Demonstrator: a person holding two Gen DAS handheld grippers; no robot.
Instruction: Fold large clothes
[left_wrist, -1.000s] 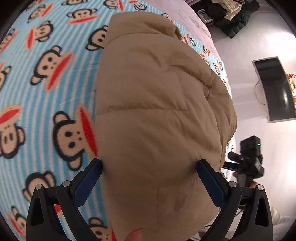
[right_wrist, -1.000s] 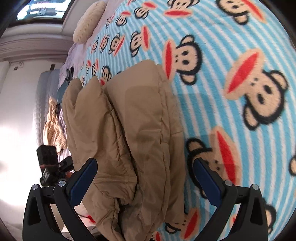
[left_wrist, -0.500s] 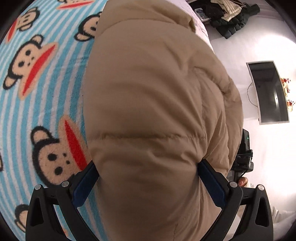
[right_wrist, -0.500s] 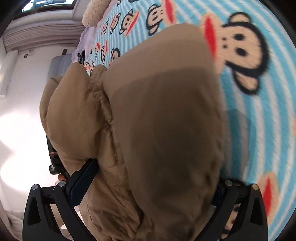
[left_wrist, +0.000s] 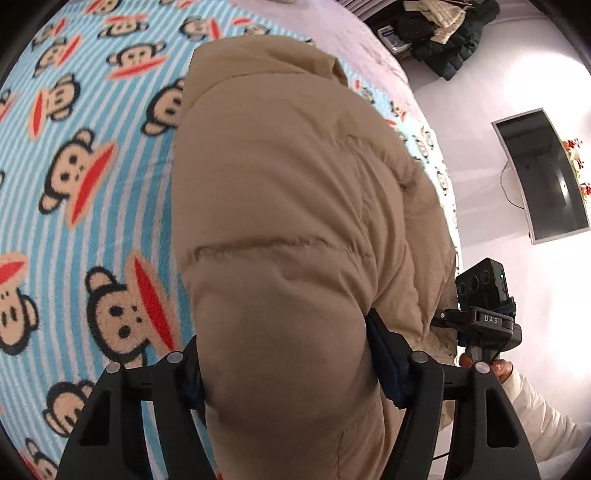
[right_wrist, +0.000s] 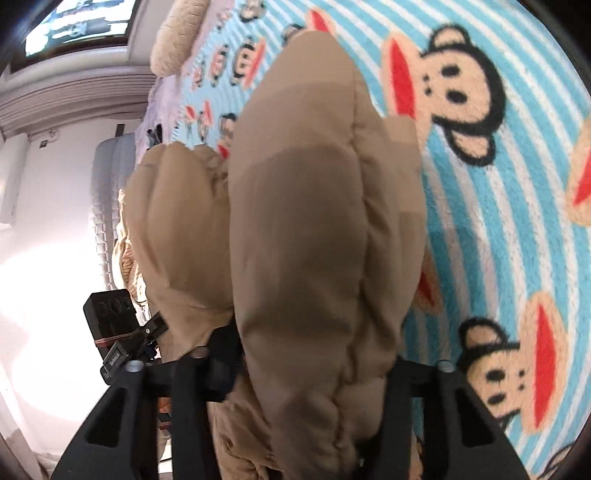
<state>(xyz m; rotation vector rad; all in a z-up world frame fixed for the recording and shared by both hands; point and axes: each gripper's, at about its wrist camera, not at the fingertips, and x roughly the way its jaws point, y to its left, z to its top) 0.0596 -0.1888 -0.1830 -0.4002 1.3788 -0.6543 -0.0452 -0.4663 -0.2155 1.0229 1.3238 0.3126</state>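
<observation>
Fleece in pale blue and white stripes, printed with red-mouthed cartoon monkeys, covered the bed as a blanket (left_wrist: 110, 206) beneath everything else in both wrist views. On it lay the tan puffer jacket (left_wrist: 288, 206), bulky and quilted, its matte shell gathered into fat rounded lobes along stitched seams. From the left wrist camera the jacket ran away from the lens toward the far edge of the bed, one stitched seam crossing its near bulge. From the right wrist camera it showed as two padded folds side by side, a darker shaded band across the nearer one.

The left gripper (left_wrist: 284, 365) had a thick roll of the jacket between its blue-padded jaws, which were closing and already pressed into the fabric on both sides. The right gripper (right_wrist: 314, 365) likewise had a fold of the jacket between its jaws as they closed, the padding swelling over and hiding the far fingertip.

Beyond the bed, a dark screen (left_wrist: 543, 177) hung on the white wall, and a heap of dark clothes (left_wrist: 443, 40) sat in the far corner. A cream knitted cushion (right_wrist: 177, 37) rested at the blanket's distant end. Part of a white sleeve (left_wrist: 543, 417) showed at the lower right of the left view.
</observation>
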